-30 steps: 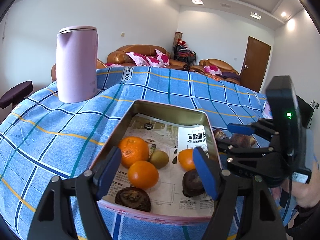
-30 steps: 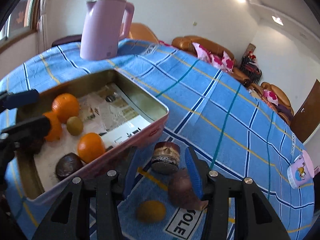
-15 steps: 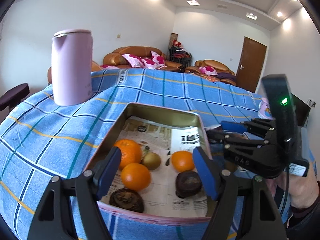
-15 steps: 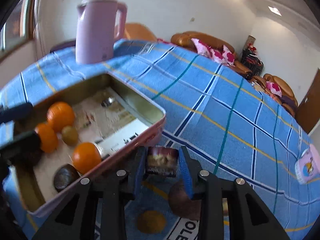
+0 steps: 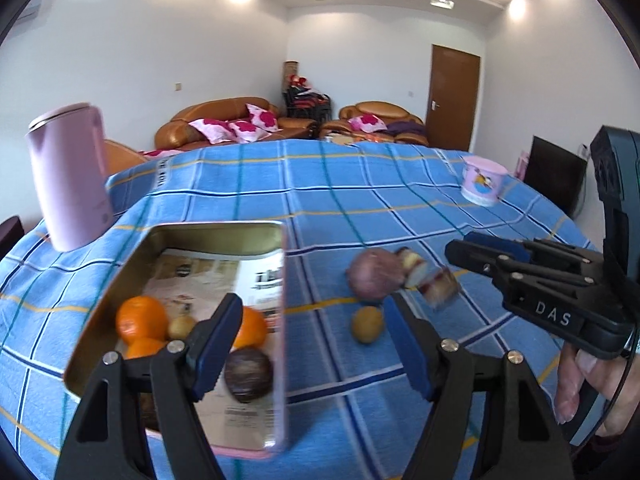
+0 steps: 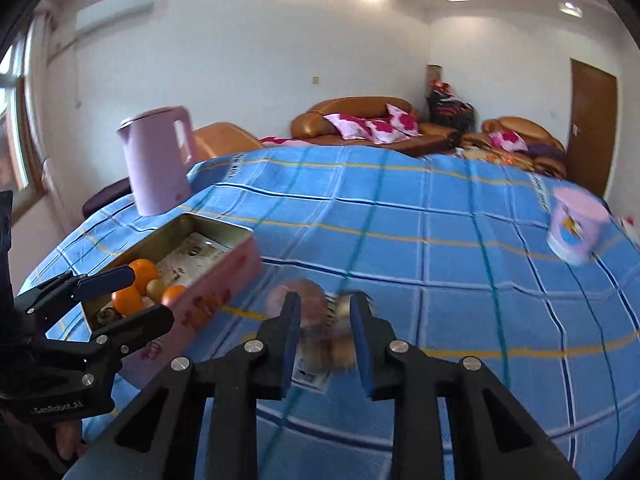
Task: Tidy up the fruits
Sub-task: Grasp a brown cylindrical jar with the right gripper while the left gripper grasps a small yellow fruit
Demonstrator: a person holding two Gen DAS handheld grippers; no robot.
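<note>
A pink tin tray (image 5: 282,344) lined with newspaper holds several oranges (image 5: 141,321), a kiwi (image 5: 181,327) and a dark fruit (image 5: 249,373). It also shows in the right wrist view (image 6: 224,276). My left gripper (image 5: 310,348) is open and empty above the tray's right edge. My right gripper (image 6: 325,334) is shut on a small brown-and-white halved fruit (image 6: 326,340), blurred, held above the cloth. In the left wrist view that fruit (image 5: 438,286) sits by the right gripper's tips. A purple fruit (image 5: 372,278) and a kiwi (image 5: 367,324) lie on the cloth.
The table has a blue plaid cloth (image 5: 360,208). A pink kettle (image 5: 70,176) stands at the back left, also in the right wrist view (image 6: 158,170). A small pink cup (image 5: 482,184) stands at the right. Sofas are behind the table.
My right gripper has shut on the halved fruit and lifted it off the cloth. The left gripper has swung right, so the tray now sits left of its view.
</note>
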